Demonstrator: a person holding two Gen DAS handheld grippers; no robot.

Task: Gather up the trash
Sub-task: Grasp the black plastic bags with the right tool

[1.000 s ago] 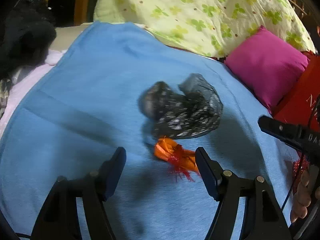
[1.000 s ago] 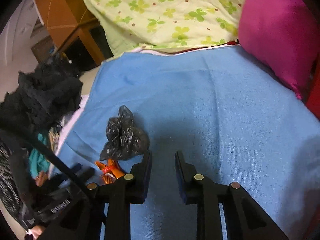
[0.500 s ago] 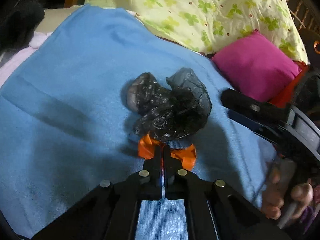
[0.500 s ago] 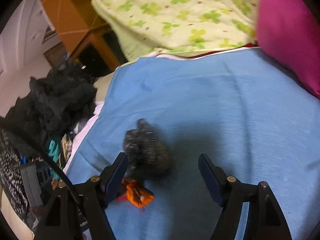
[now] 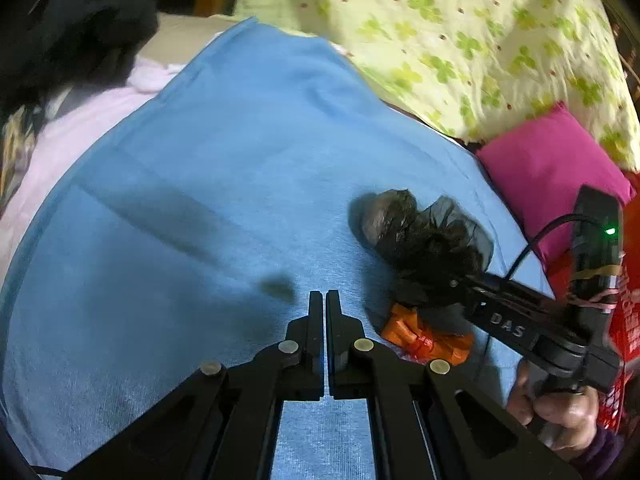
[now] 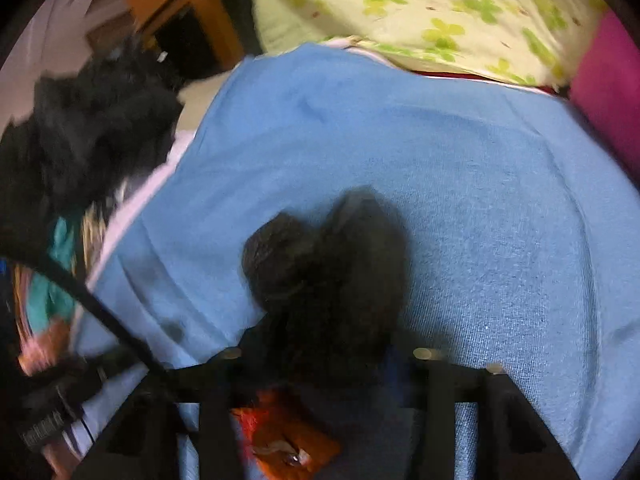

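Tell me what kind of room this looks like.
Most likely a bedroom, with the work done on a bed. A blue blanket covers a soft surface, a clover-print quilt is heaped at its far end, and a pink pillow lies beside it. Dark clothes are piled off one edge.

— Right wrist view smeared throughout; right gripper fingertips lost behind the black bag. Pressing on it or not? Cannot tell.
— Orange wrapper half covered by that gripper in the left wrist view, and cut off at the right view's bottom edge.
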